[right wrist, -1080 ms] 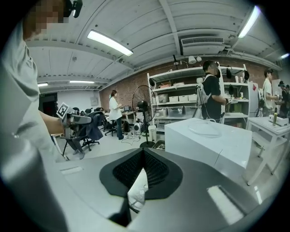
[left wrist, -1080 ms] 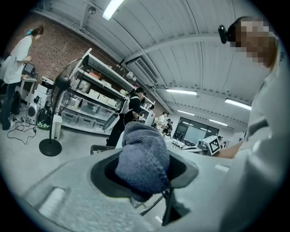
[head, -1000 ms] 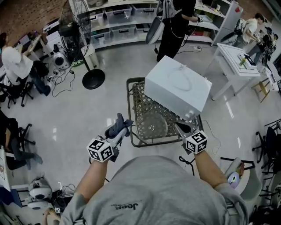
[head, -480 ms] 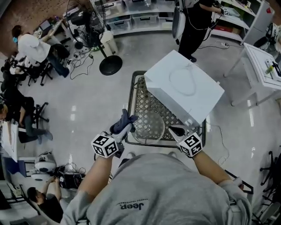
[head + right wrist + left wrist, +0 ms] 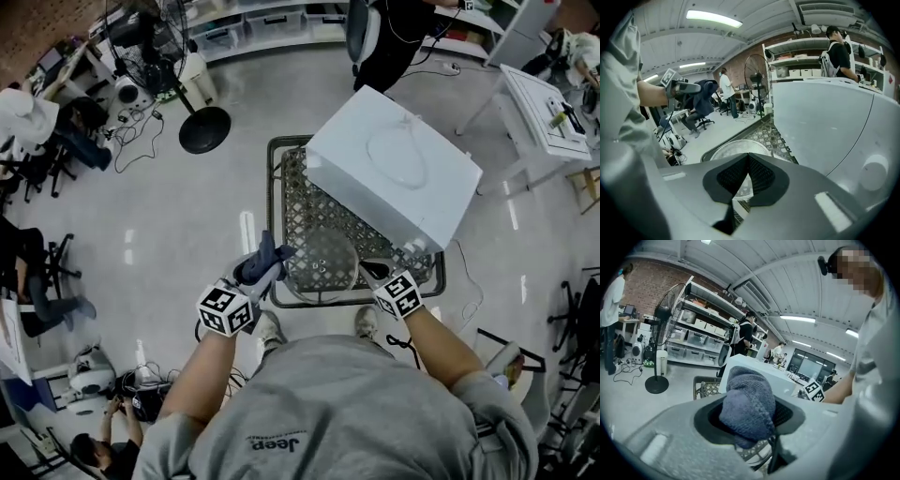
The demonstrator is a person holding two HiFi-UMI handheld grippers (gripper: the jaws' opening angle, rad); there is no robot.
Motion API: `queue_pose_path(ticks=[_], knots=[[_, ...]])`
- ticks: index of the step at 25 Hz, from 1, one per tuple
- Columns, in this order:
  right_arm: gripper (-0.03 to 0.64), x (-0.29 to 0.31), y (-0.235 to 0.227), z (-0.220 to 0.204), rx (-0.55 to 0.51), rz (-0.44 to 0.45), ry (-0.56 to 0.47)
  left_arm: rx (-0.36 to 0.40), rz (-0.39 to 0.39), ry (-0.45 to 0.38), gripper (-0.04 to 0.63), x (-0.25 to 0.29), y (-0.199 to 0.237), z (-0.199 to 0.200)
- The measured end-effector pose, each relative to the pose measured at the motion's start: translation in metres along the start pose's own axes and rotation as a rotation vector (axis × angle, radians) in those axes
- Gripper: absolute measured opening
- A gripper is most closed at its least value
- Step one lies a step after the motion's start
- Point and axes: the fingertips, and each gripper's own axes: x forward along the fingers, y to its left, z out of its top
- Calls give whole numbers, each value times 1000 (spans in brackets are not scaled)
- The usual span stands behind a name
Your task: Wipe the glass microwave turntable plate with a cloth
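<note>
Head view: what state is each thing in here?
Left gripper: shut on cloth.
Cloth: bunched, not touching plate.
Right gripper: shut on plate rim.
Plate: out of microwave, lying on table.
Microwave: on table, door not visible.

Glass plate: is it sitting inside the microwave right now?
No, the glass turntable plate lies out in the open on the woven table, beside the white microwave.
</note>
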Motion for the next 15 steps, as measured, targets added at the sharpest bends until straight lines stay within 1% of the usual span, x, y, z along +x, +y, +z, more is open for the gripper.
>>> queue_pose_path(ticks=[3,6,10,13,15], knots=[[9,15,-8,-16,-16,-22,64,1,-18,14,192,12,10,-4],[9,29,-14,-35,-42,-38,114,10,-31,38,192,24,14,-18],[9,53,-25,-55,-89,-34,139,42,-41,77,190,48,19,-44],[9,65,-23,-69,-122,-23,143,66,-51,109,192,64,22,-65],[9,73,-20,-75,-152,-19,142,70,-58,119,192,72,27,-77]])
